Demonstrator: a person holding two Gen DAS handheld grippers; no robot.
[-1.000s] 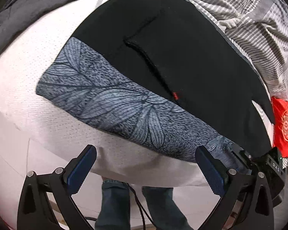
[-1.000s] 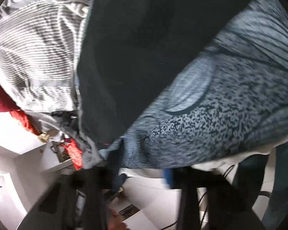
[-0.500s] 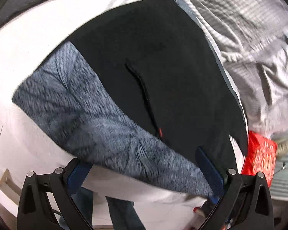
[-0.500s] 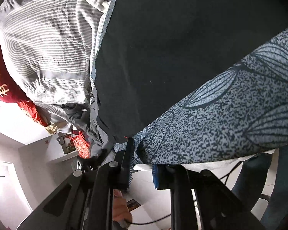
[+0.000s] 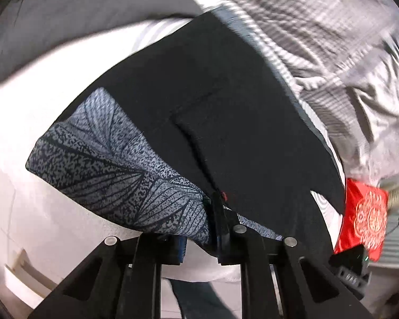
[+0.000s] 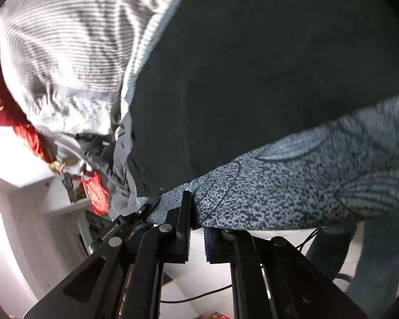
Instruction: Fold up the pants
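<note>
The pants lie on a white bed, black cloth (image 5: 226, 106) with a blue-grey leaf-patterned band (image 5: 106, 164) along the near edge. My left gripper (image 5: 199, 239) is shut on that patterned edge, which bunches between its pads near a small red tag. In the right wrist view the same black cloth (image 6: 252, 79) and patterned band (image 6: 292, 186) fill the frame. My right gripper (image 6: 197, 236) has the band's edge between its jaws, which are closing on it. The two grippers hold the same edge a short way apart.
Rumpled grey striped bedding (image 5: 319, 40) lies beyond the pants. A red embroidered cushion (image 5: 367, 218) sits at the right. The white mattress (image 5: 40, 212) drops off at the near edge, where a person's jeans-clad legs (image 6: 372, 252) stand.
The left gripper went from wide open over the bed edge to shut on the patterned band. The right gripper's jaws narrowed on the cloth. Both hands have risen, lifting the edge.
</note>
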